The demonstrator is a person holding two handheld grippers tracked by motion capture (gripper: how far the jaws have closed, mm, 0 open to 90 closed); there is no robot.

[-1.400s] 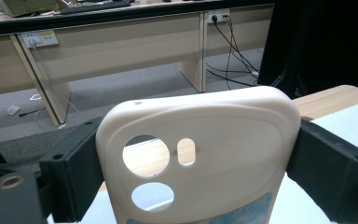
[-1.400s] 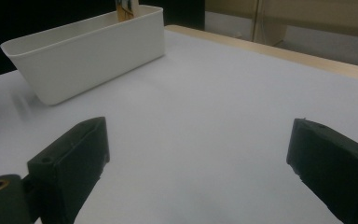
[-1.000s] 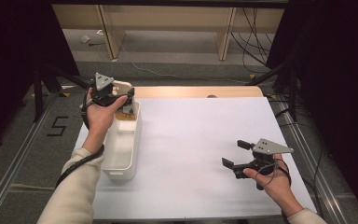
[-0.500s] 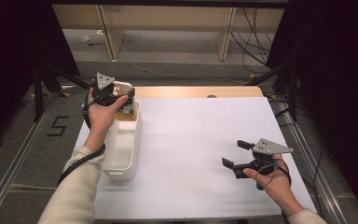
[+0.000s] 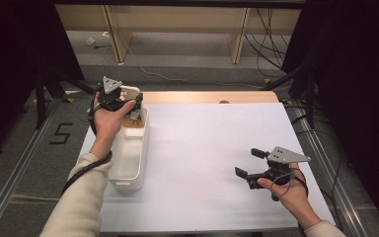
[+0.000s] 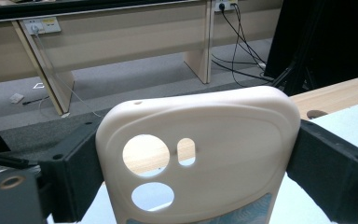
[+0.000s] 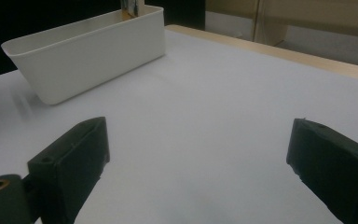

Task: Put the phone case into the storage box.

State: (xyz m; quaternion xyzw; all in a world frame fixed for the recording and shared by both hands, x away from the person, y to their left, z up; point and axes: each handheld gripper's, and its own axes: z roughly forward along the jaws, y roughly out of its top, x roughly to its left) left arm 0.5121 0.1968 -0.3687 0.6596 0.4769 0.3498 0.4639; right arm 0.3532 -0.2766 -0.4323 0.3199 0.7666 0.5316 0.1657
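Note:
A cream phone case [image 6: 200, 154] with round camera cut-outs stands upright between the jaws of my left gripper [image 6: 200, 179], which press on its two side edges. From the high view, my left gripper [image 5: 126, 101] holds this phone case [image 5: 131, 92] over the far end of a white rectangular bin [image 5: 128, 158] at the table's left edge. My right gripper [image 5: 247, 162] hovers low over the white table top [image 5: 202, 143] at the near right. Its jaws stand wide apart with nothing between them. In the right gripper view, my right gripper [image 7: 203, 170] faces the bin [image 7: 88, 51] across bare table.
A brownish item [image 5: 135, 119] lies in the bin's far end, partly hidden by the left gripper. A wooden strip [image 5: 212, 97] borders the table's far edge. Dark stands and cables flank the table, and metal rails [image 5: 325, 163] run along both sides.

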